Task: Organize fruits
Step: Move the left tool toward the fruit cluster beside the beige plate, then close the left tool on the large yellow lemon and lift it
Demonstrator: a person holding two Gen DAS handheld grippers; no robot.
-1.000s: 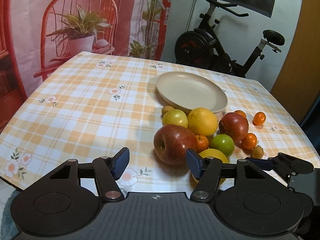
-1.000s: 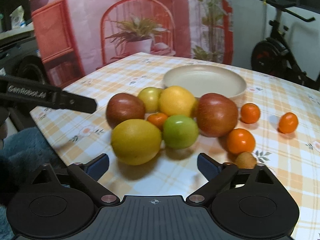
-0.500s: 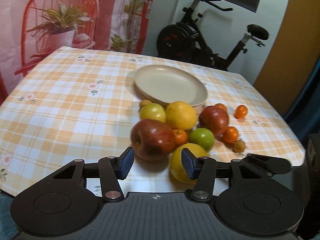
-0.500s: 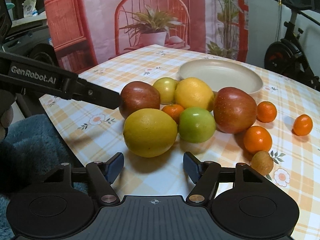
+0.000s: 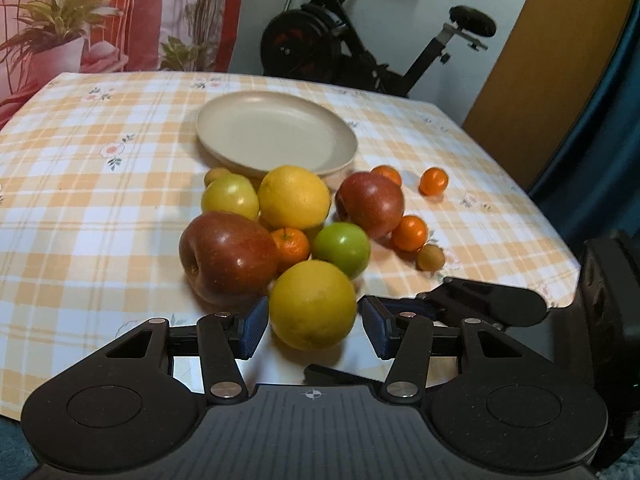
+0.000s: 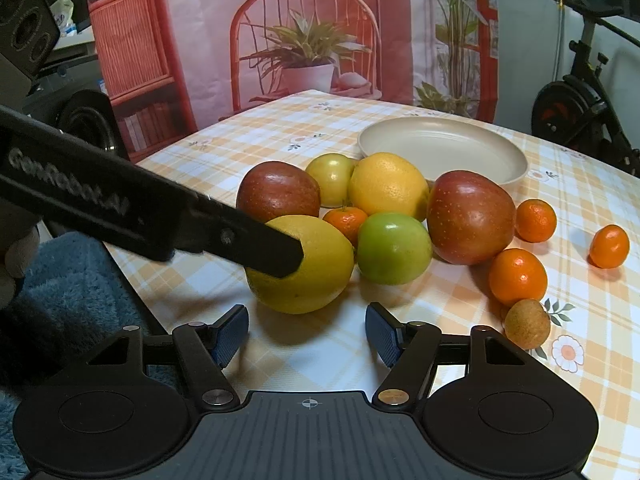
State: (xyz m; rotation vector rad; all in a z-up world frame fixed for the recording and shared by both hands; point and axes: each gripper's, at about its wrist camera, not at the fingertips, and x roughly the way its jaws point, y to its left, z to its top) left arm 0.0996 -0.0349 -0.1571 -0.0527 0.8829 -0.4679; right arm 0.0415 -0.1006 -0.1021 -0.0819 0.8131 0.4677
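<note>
Left hand-held gripper: jaws parted and just having been narrowing, straddling the near yellow citrus, its blue pads sitting beside the rind without clearly pressing it.
Right hand-held gripper: jaws parted after just narrowing, nothing lying between them; the same citrus is sitting just beyond its tips.
Tabletop: wearing an orange-checked cloth and carrying all the fruit near its front edge.
Plate: sitting behind the fruit cluster, holding nothing.
Red apples: one is touching the citrus on its left; another is lying further back on the right.
Green apple: resting just behind the citrus.
Mandarins: lying scattered to the right.
</note>
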